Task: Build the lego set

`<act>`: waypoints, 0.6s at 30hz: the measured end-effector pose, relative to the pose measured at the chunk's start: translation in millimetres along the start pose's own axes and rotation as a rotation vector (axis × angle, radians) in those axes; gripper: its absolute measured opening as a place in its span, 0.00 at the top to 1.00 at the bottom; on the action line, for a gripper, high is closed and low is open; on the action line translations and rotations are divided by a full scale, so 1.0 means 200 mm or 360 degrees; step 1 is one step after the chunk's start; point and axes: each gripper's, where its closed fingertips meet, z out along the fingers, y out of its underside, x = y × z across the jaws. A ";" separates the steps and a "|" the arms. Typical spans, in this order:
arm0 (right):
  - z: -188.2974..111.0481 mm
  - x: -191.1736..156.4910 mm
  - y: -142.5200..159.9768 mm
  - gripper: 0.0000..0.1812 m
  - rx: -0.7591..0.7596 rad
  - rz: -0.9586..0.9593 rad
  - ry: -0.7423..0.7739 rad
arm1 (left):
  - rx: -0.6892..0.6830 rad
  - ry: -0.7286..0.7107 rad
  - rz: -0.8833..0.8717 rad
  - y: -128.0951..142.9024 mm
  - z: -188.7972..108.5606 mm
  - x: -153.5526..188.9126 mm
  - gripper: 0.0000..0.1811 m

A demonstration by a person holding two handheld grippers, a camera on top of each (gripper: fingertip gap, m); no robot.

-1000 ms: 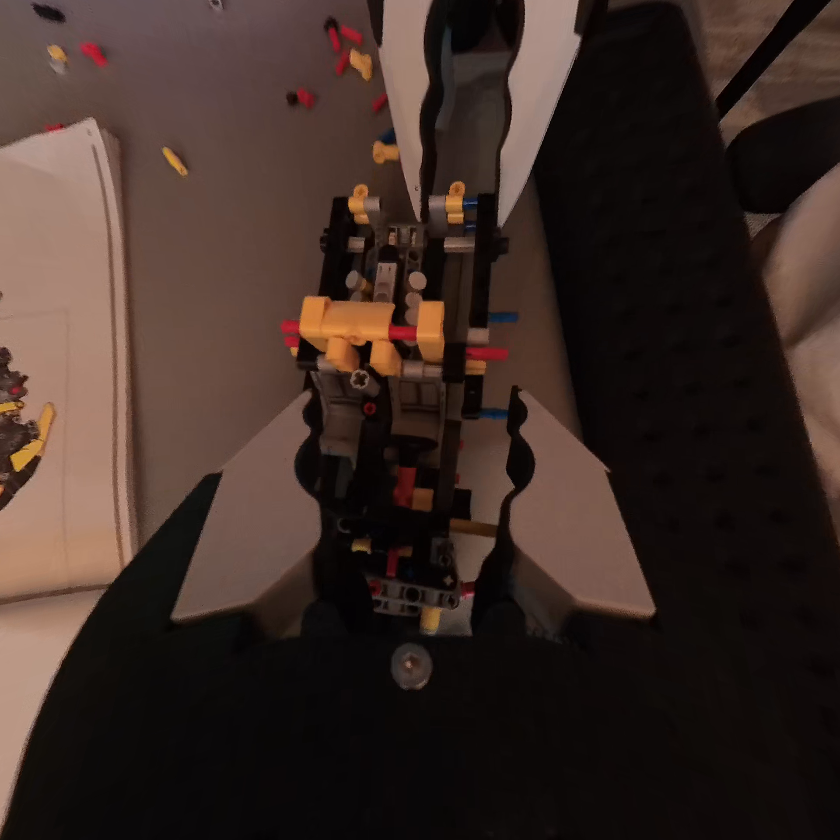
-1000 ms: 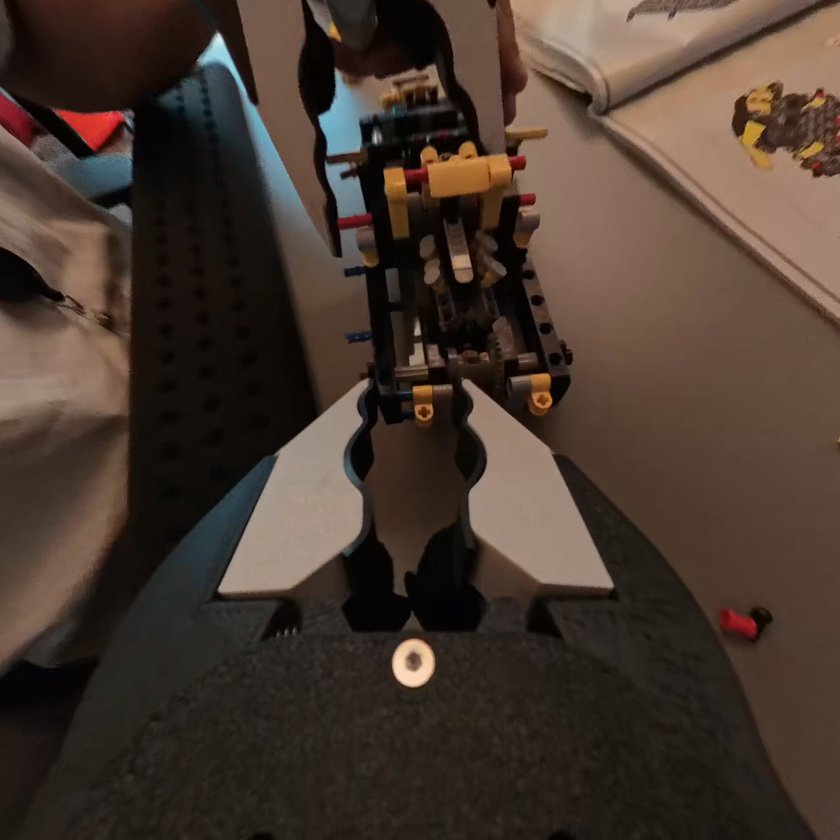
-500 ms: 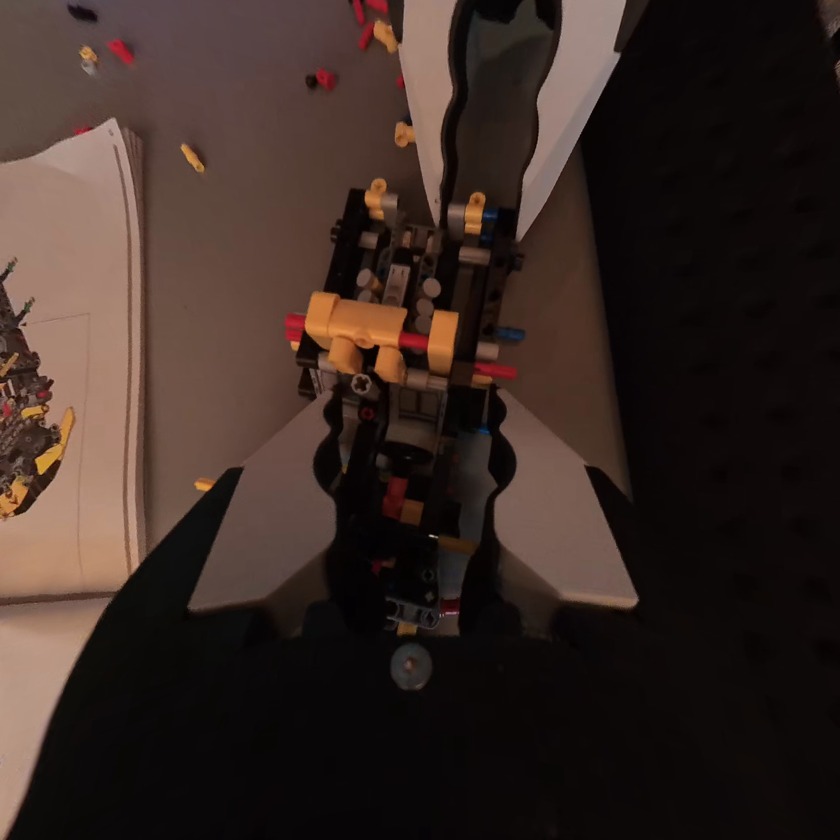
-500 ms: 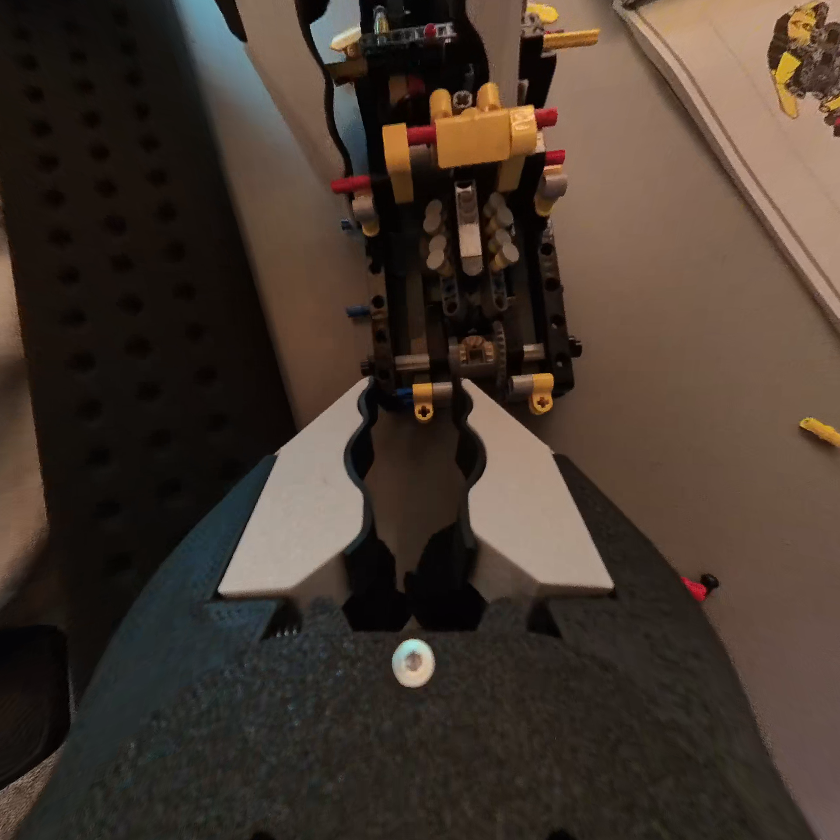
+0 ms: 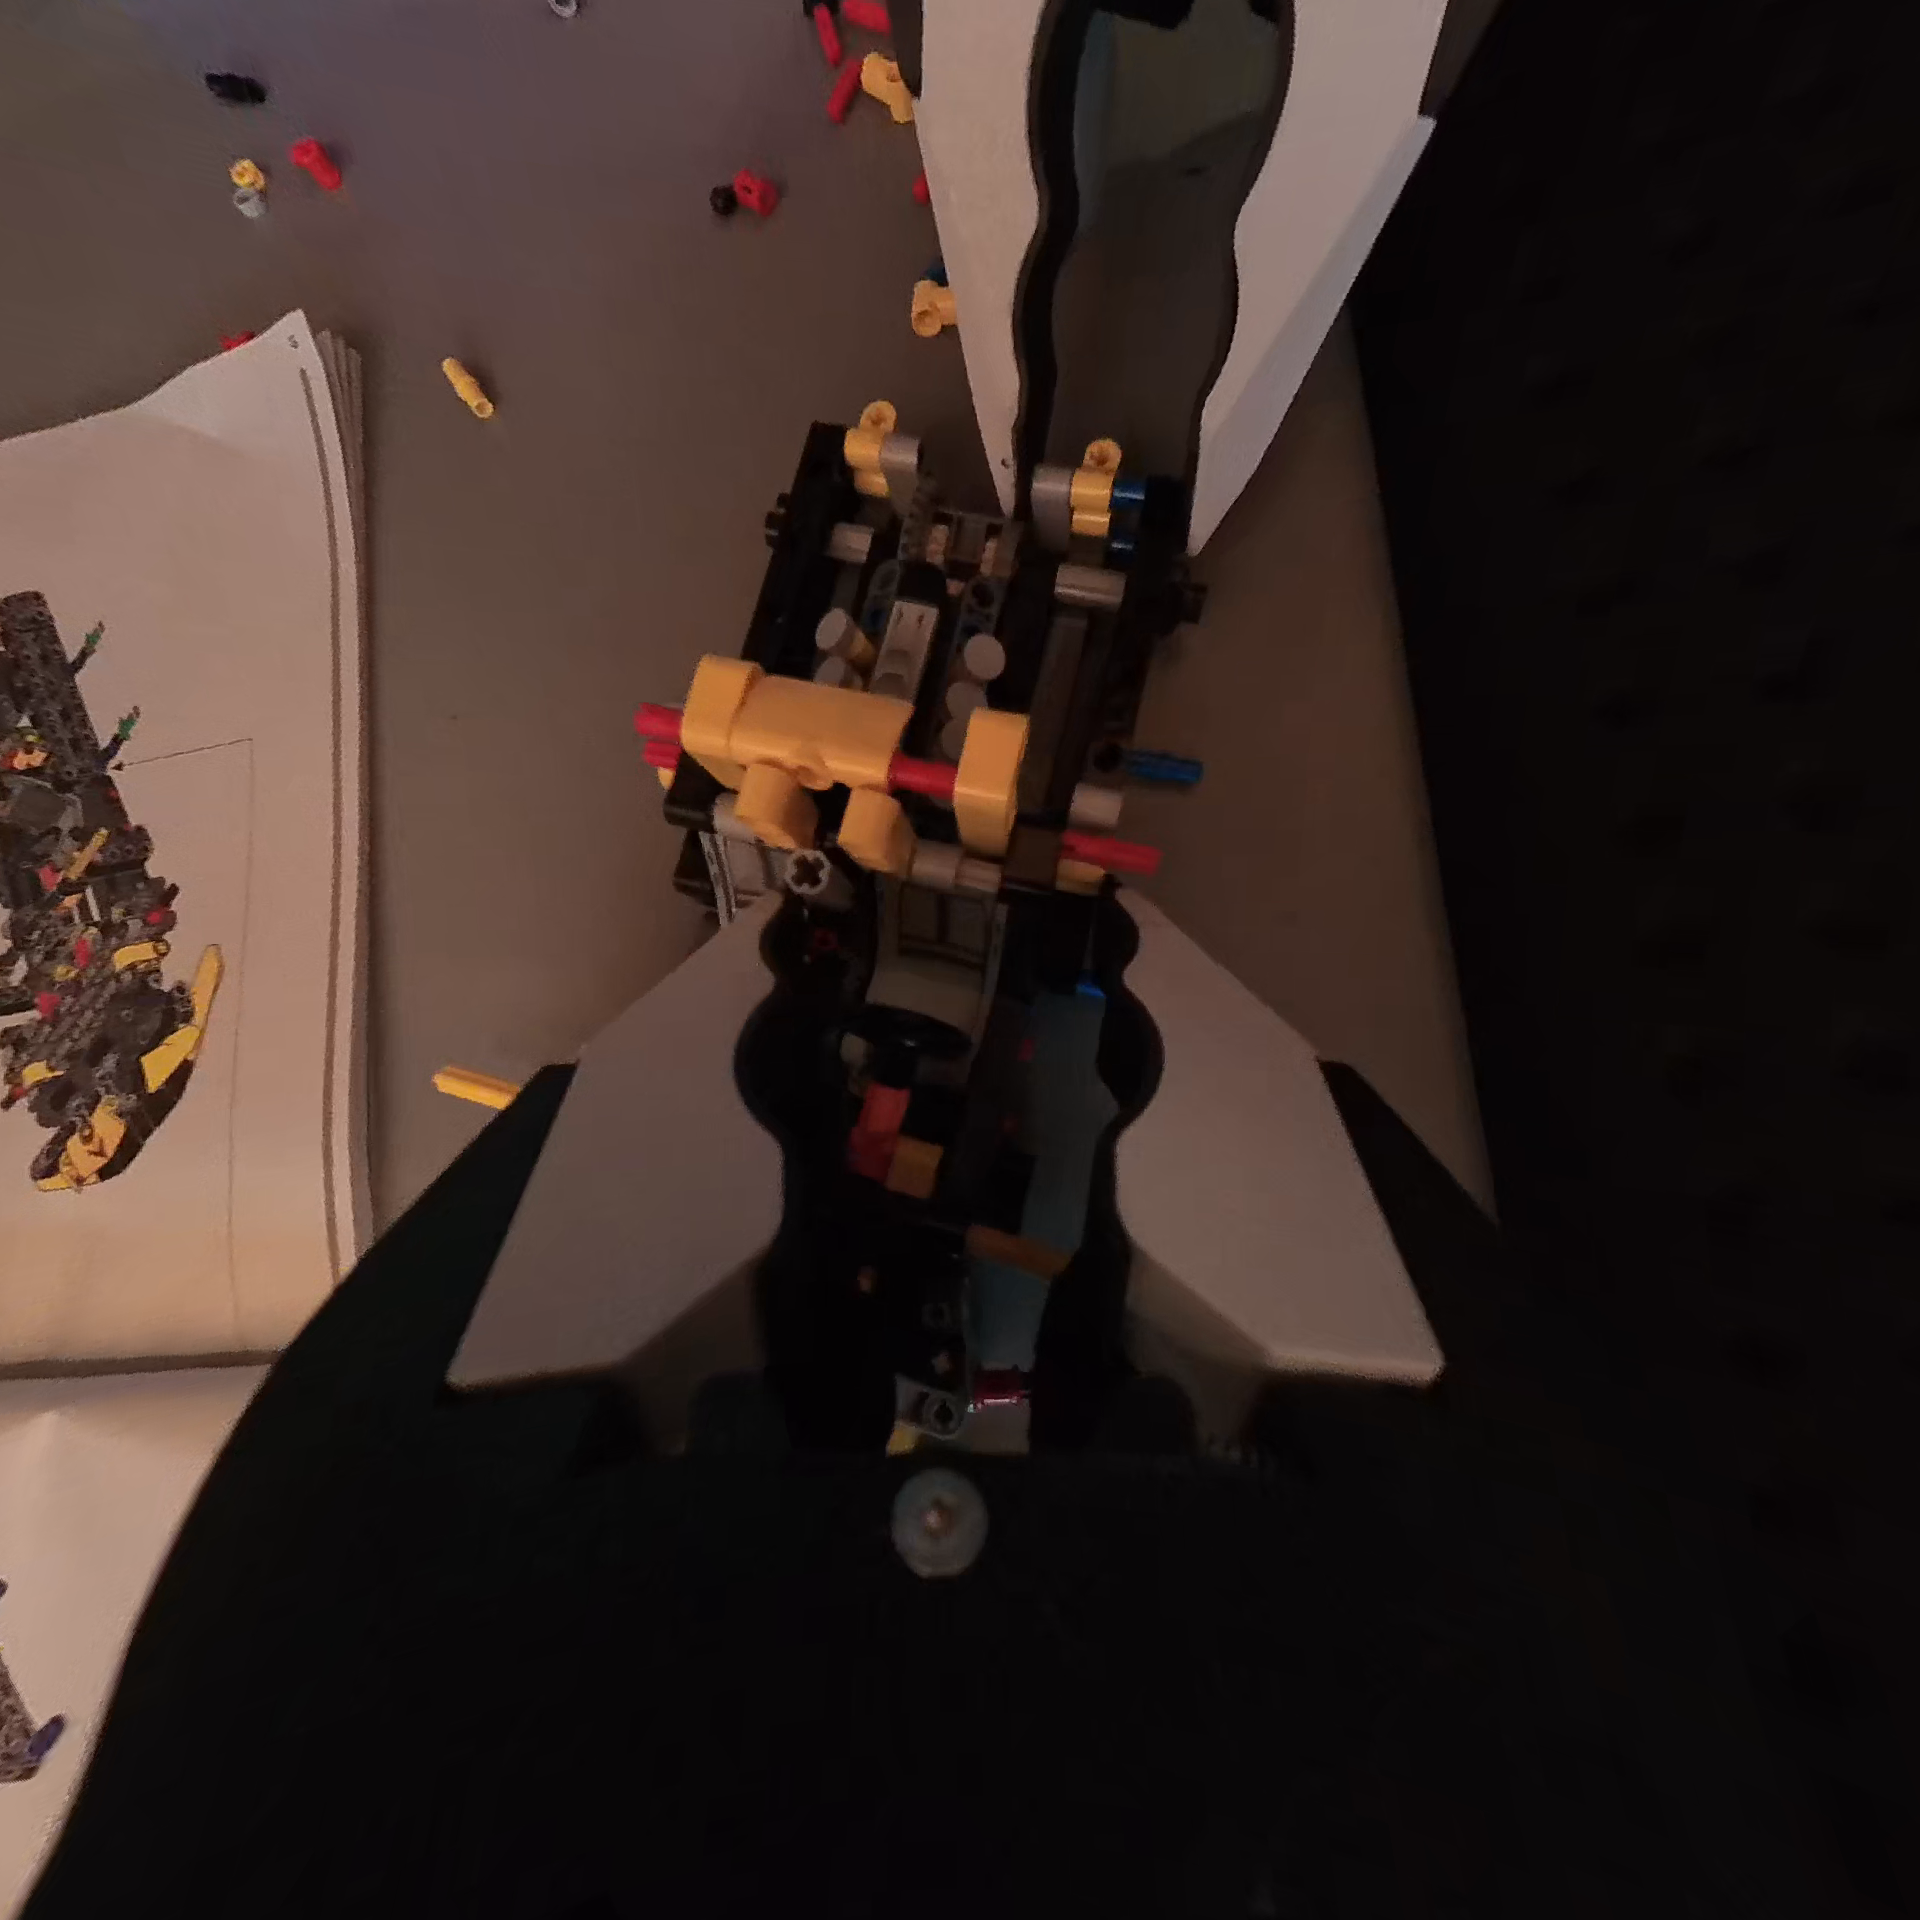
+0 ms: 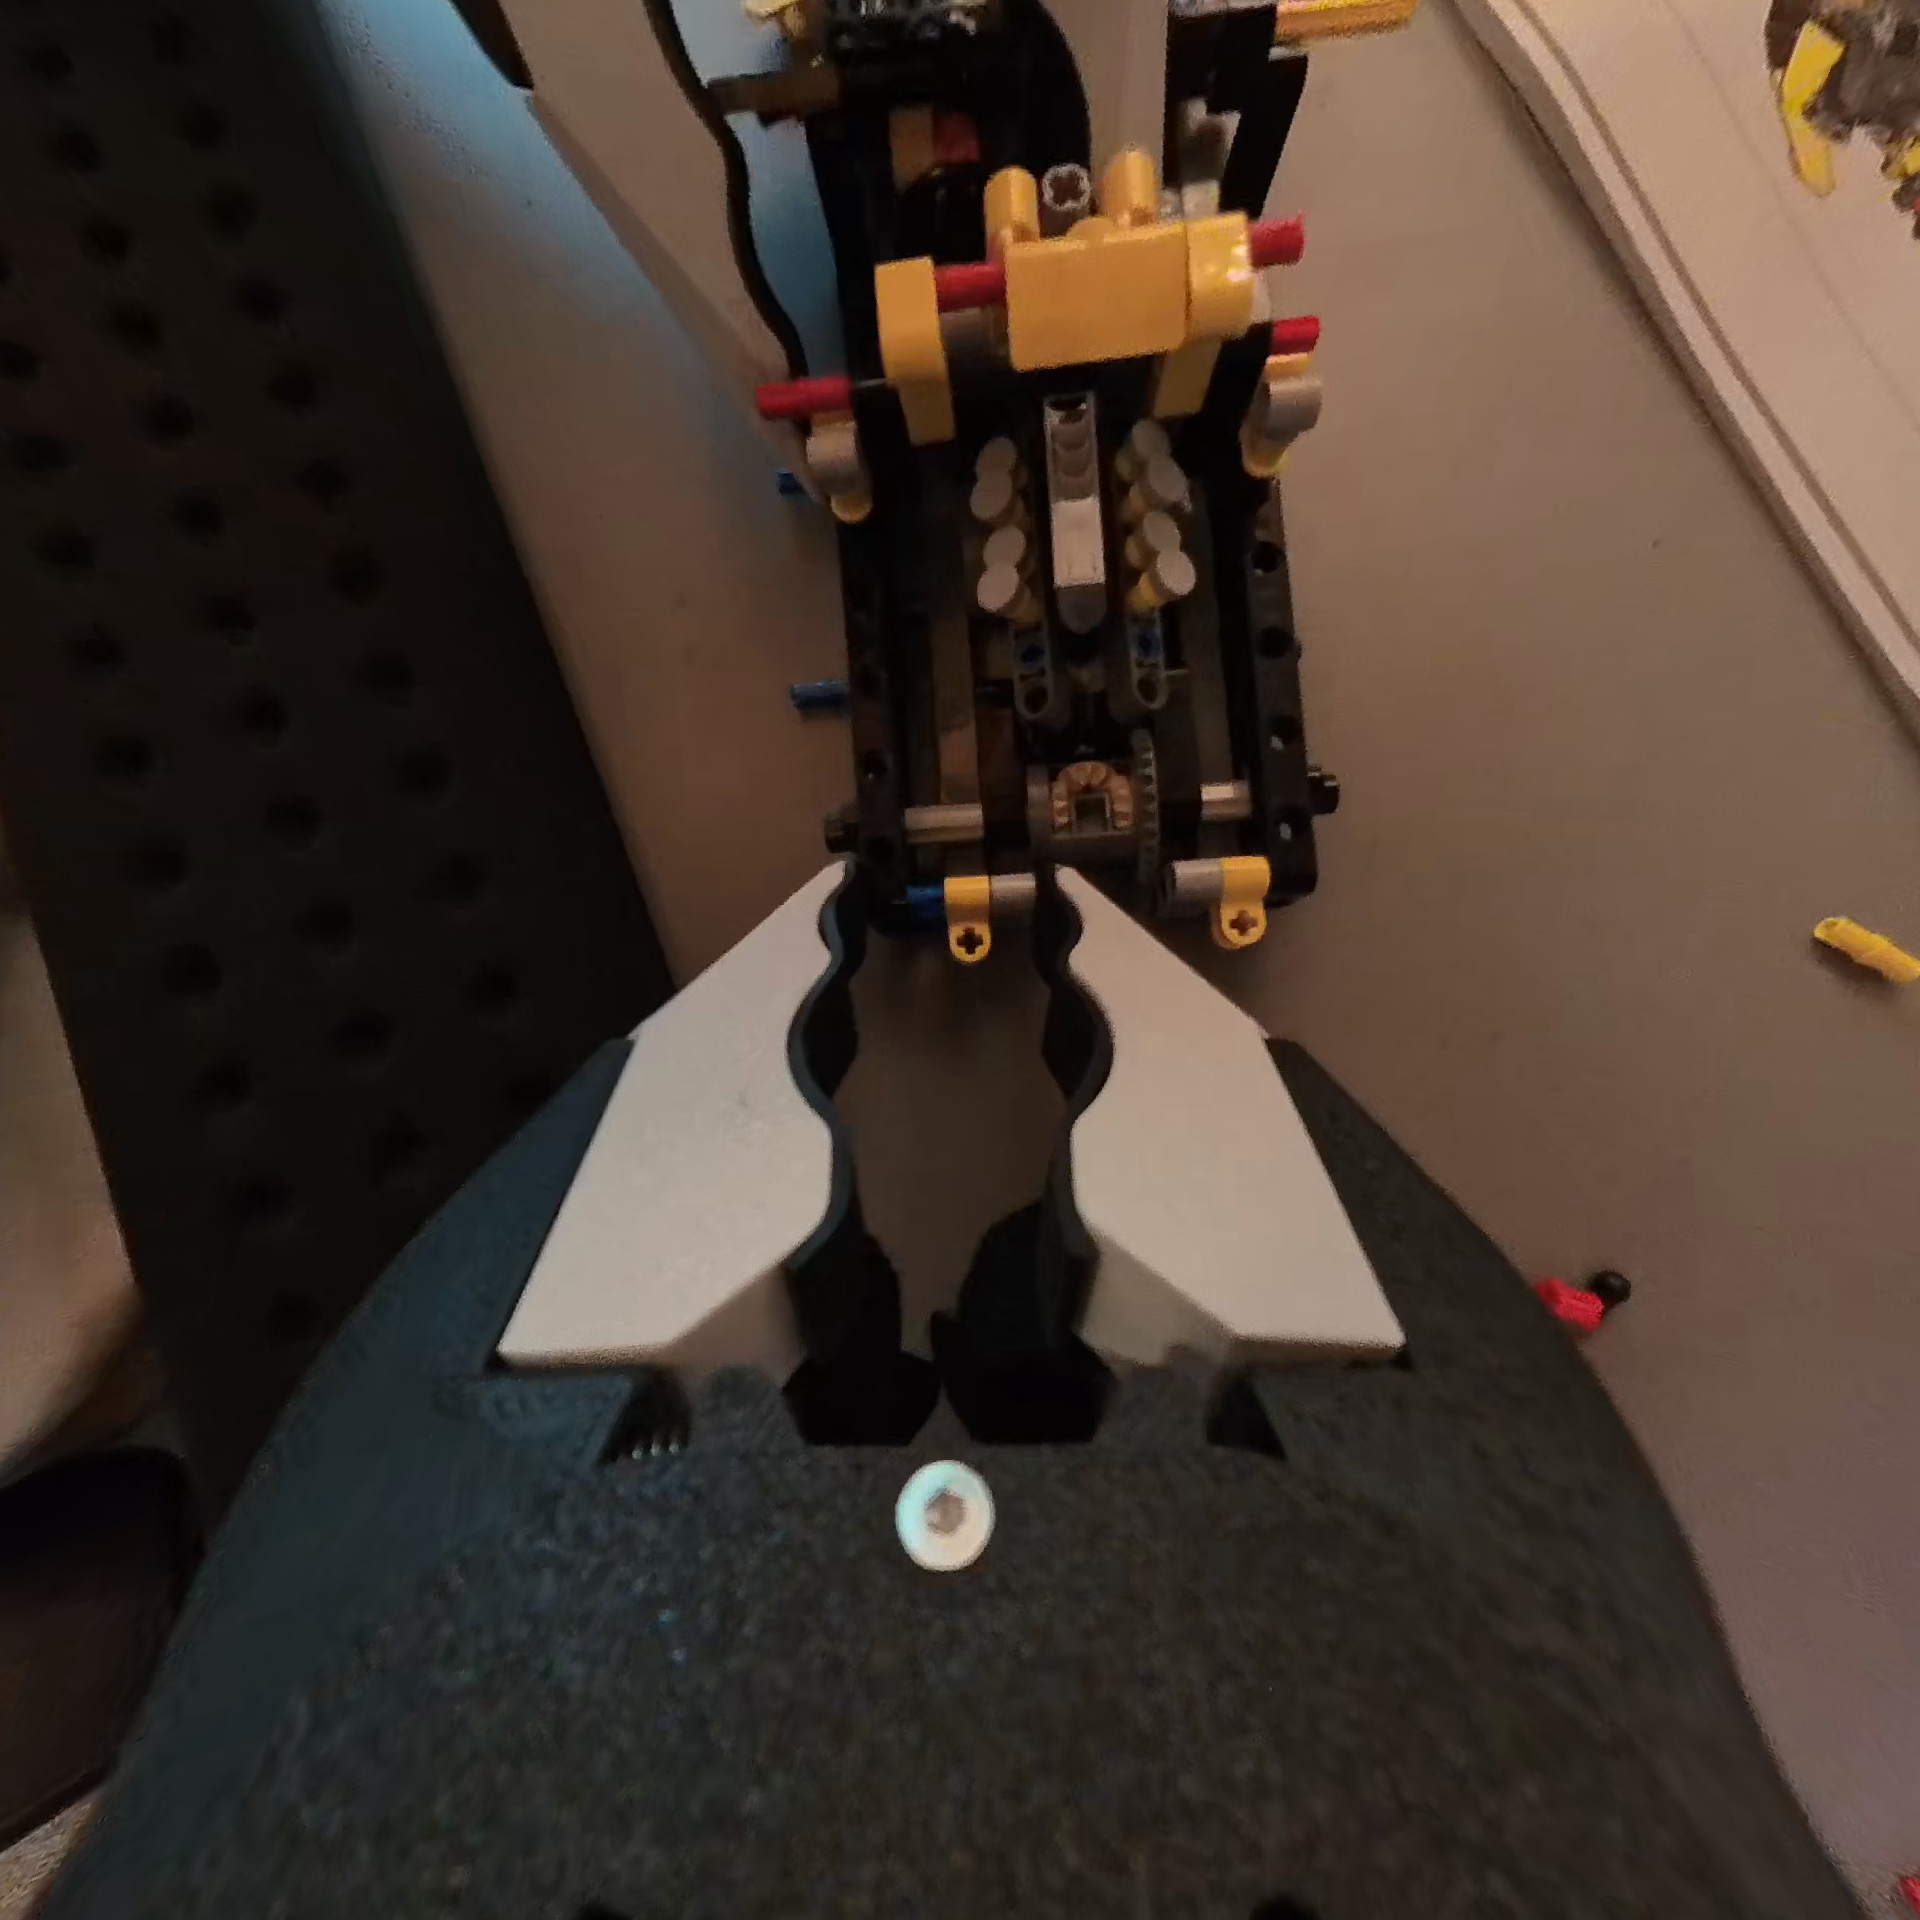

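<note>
Right now the long black, yellow and grey Lego chassis (image 5: 935, 790) rests on the grey table (image 5: 582, 540), left gripper (image 5: 940, 914) clamped around one end, right gripper (image 6: 951, 883) pinching the opposite end.

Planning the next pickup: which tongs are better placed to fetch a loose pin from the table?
Probably the right tongs: they only pinch the lego model's near end. The left tongs clamp its other end, steadying it. A yellow pin lies close on the right.

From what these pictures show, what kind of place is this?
Probably a home or hobby table used for toy building. A half-built lego model sits on a grey tabletop, an open instruction booklet lies beside it, and loose small pieces are scattered around.
</note>
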 end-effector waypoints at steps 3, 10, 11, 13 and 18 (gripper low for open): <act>0.00 0.00 -0.01 0.82 -0.0008 0.0027 0.0005 | 0.0050 0.0068 -0.0045 0.00 -0.03 0.01 0.68; -0.07 0.00 -0.21 0.70 0.0256 0.0109 0.0098 | 0.0340 0.0226 -0.0249 -0.03 -0.26 -0.14 0.62; -0.06 0.00 -0.24 0.64 0.0271 0.0093 0.0103 | 0.0332 0.0234 -0.0262 0.00 -0.27 -0.16 0.59; -0.01 0.02 -0.28 0.51 0.0217 0.0083 0.0104 | 0.0273 0.0172 -0.0273 0.07 -0.27 -0.23 0.54; 0.15 0.10 -0.29 0.40 -0.0036 -0.0056 0.0163 | 0.0282 0.0214 -0.0379 0.21 -0.25 -0.26 0.51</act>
